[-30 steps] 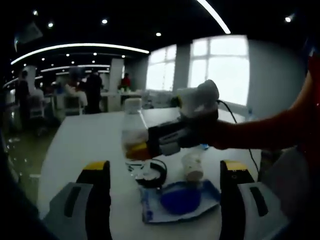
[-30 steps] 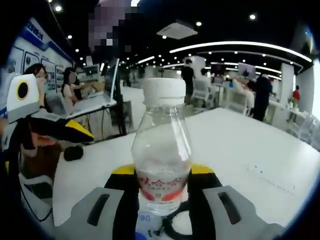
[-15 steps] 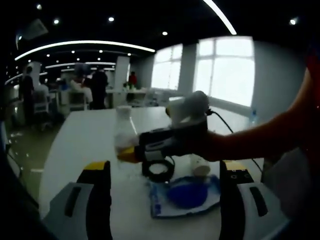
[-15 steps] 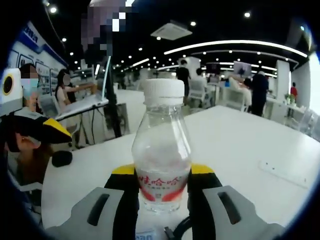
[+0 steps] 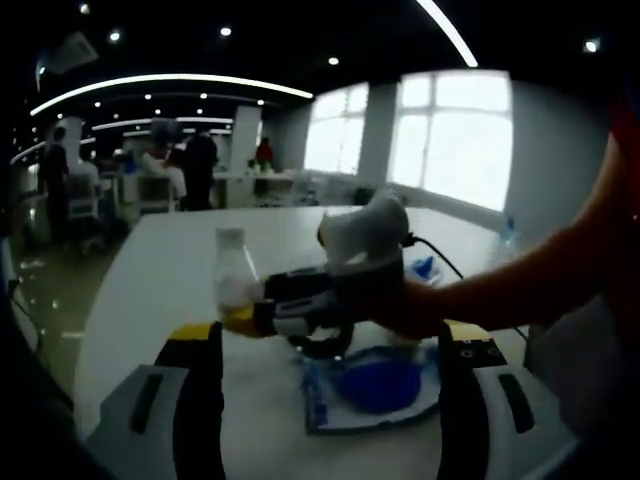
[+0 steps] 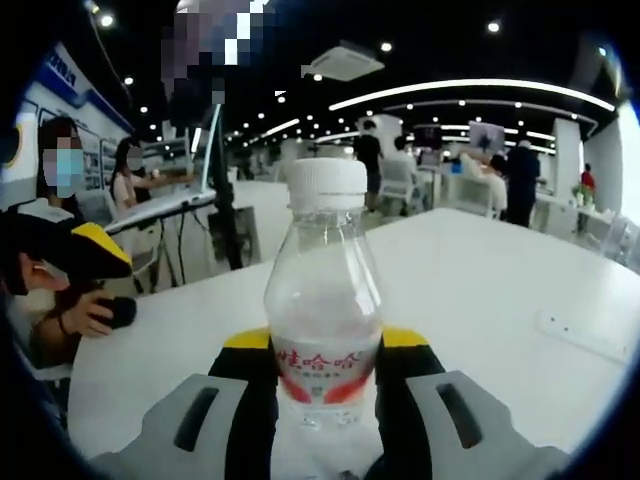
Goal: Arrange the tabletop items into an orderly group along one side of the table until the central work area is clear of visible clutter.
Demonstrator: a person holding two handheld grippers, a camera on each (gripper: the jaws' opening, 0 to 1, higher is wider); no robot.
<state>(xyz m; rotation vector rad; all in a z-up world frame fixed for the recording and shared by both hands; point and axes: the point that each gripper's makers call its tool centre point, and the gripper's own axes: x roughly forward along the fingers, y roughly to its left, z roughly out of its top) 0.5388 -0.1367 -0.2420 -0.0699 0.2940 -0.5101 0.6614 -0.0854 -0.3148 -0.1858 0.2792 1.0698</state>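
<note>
In the right gripper view my right gripper (image 6: 322,385) is shut on a clear water bottle (image 6: 322,300) with a white cap and a red label, held upright over the white table (image 6: 480,290). The left gripper view shows that gripper (image 5: 330,290) reaching in from the right, with the bottle (image 5: 232,280) at its left end. My left gripper (image 5: 328,345) is open and holds nothing. Beyond its jaws lie a blue round item on a clear packet (image 5: 372,385) and a black ring (image 5: 318,347). A yellow-tipped jaw of the left gripper (image 6: 92,245) shows at the left edge.
The person's arm (image 5: 520,280) crosses the right side of the left gripper view. A small blue object (image 5: 422,267) and a black cable (image 5: 450,270) lie farther back on the table. A seated person's hand rests on a dark object (image 6: 110,312) at the table's left edge.
My right gripper has carried the bottle leftward and lower across the left gripper view, and it now covers the paper cup. In the right gripper view the left gripper has slid toward the left edge.
</note>
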